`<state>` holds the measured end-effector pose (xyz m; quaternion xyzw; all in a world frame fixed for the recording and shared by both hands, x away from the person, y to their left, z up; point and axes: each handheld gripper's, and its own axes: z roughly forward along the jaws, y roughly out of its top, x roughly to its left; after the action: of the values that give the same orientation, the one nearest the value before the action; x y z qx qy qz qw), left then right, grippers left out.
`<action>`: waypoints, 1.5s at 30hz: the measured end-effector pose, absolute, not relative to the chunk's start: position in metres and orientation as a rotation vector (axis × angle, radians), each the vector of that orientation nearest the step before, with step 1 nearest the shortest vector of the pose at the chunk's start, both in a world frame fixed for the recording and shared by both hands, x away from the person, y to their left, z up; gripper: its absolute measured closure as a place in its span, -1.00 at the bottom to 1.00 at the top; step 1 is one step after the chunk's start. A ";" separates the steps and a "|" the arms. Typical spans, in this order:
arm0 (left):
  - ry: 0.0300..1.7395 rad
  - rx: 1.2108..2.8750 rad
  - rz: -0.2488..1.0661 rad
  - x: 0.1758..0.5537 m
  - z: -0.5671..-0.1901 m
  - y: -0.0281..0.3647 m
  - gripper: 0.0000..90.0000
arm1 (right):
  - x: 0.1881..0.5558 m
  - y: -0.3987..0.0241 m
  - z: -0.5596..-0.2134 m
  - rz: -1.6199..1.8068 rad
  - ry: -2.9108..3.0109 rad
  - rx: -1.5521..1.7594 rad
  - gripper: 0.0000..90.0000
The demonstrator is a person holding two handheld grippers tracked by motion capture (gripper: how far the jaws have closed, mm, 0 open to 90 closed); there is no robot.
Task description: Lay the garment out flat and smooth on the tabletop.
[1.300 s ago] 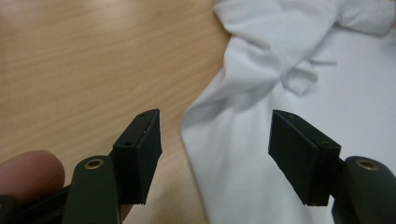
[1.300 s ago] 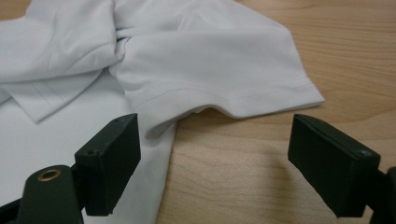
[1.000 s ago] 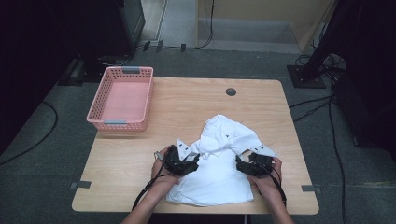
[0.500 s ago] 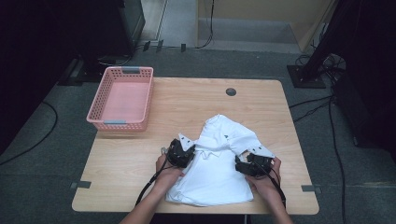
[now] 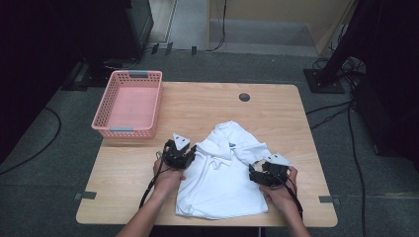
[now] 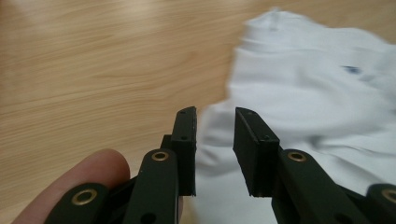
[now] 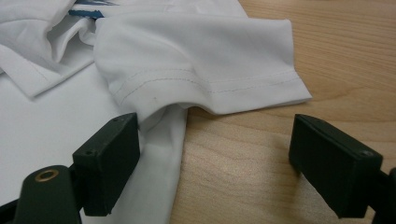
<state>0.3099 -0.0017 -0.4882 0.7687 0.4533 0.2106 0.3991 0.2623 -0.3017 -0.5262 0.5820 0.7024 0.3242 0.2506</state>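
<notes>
**Two grippers at a white shirt**

The shirt lies on the table, near its front edge. The left gripper has just been opening, jaws slightly apart, gripping nothing. The right gripper stands wide apart at the sleeve.

A recording lab or studio is being shown: a lone wooden counter is being stood on grey carpet, dark equipment stands are being kept at the upper right, and cables are being trailed across the floor at left and right.
</notes>
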 end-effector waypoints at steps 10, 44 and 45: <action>0.937 2.117 0.407 0.281 -0.504 -0.054 0.55 | 0.262 -0.302 -0.526 0.880 1.908 1.589 -0.64; 1.371 1.747 0.548 0.304 -0.479 0.096 0.04 | 0.255 -0.298 -0.525 0.849 1.908 1.539 -0.70; 1.330 1.780 0.541 0.299 -0.480 0.086 -0.01 | 0.253 -0.297 -0.523 0.857 1.900 1.525 -0.70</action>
<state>0.2994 0.0859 -0.4799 0.7085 0.5291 0.2152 0.4144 0.2529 -0.2974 -0.5227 0.5676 0.7071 0.3189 0.2759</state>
